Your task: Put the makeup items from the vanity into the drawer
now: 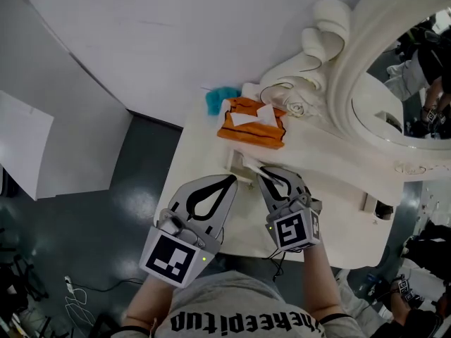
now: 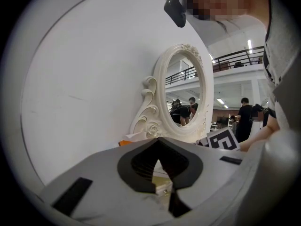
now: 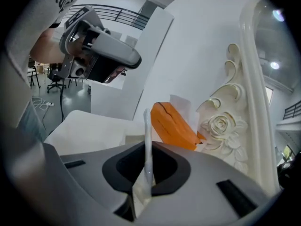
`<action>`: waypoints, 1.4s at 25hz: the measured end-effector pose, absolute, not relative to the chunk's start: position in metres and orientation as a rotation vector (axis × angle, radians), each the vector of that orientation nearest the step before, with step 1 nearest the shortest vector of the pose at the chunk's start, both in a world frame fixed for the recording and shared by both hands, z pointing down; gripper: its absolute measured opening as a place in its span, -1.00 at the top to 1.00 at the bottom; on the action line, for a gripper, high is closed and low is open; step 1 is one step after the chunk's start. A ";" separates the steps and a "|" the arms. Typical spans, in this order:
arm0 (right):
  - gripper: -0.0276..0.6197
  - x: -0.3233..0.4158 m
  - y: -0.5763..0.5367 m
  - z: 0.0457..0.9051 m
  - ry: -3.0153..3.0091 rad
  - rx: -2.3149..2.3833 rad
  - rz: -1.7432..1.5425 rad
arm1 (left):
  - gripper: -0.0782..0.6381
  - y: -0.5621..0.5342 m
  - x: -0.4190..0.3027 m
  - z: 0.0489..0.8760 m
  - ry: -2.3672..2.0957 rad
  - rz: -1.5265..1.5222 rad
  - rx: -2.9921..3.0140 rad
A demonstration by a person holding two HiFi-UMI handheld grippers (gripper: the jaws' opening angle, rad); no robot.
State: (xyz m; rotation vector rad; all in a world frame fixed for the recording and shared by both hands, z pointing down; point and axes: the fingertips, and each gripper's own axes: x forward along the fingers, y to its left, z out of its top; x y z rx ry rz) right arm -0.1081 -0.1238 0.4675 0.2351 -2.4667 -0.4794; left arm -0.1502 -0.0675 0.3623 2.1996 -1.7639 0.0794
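Your right gripper has its jaws closed on a slim, pale, glossy stick of makeup, which stands up between the pads and points away from you. You hold it low over the front part of the white vanity table, just at the small open drawer with the pale inside. So, as I judge it, this item is lifted from the top but not yet inside the drawer; the release is the part that is left for it. Your left gripper has its jaws drawn together at the tips and carries no makeup item; its tips are right at the front edge of the drawer (I cannot tell whether they pinch that edge or only rest beside it). The inside of the drawer is mostly covered by the two grippers, so I cannot say how many items lie in it already. On the top I see, near the ornate white oval mirror, an orange fabric tissue pouch with a white tissue coming out, and behind it a small teal object that is too unclear to name. I see no other makeup on the bare surface, so the task seems near its end.
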 end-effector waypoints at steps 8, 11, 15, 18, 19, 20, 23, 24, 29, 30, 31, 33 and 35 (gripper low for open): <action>0.78 -0.108 -0.129 0.496 -2.378 0.183 -0.494 | 0.67 -0.072 -0.152 0.369 -1.759 0.086 2.188; 0.78 -0.107 -0.132 0.504 -2.350 0.169 -0.483 | 0.67 -0.072 -0.154 0.370 -1.763 0.092 2.181; 0.78 -0.109 -0.133 0.513 -2.316 0.157 -0.474 | 0.67 -0.072 -0.158 0.374 -1.768 0.098 2.167; 0.78 -0.111 -0.133 0.516 -2.298 0.161 -0.455 | 0.67 -0.072 -0.161 0.374 -1.774 0.097 2.160; 0.78 -0.112 -0.134 0.516 -2.293 0.165 -0.447 | 0.67 -0.072 -0.161 0.374 -1.775 0.096 2.159; 0.78 -0.112 -0.134 0.516 -2.289 0.169 -0.440 | 0.67 -0.071 -0.162 0.374 -1.776 0.095 2.159; 0.77 -0.114 -0.134 0.516 -2.292 0.176 -0.409 | 0.67 -0.071 -0.164 0.374 -1.777 0.094 2.161; 0.76 -0.115 -0.134 0.516 -2.298 0.179 -0.389 | 0.67 -0.071 -0.164 0.374 -1.777 0.095 2.161; 0.65 -0.116 -0.133 0.514 -2.320 0.179 -0.300 | 0.67 -0.072 -0.165 0.375 -1.777 0.098 2.163; 0.64 -0.116 -0.132 0.513 -2.320 0.177 -0.299 | 0.67 -0.072 -0.165 0.375 -1.777 0.101 2.166; 0.63 -0.117 -0.132 0.513 -2.319 0.175 -0.299 | 0.67 -0.072 -0.165 0.375 -1.777 0.102 2.169; 0.57 -0.116 -0.131 0.511 -2.319 0.175 -0.299 | 0.67 -0.072 -0.164 0.375 -1.775 0.099 2.172; 0.53 -0.114 -0.130 0.508 -2.317 0.177 -0.300 | 0.67 -0.072 -0.163 0.374 -1.771 0.093 2.176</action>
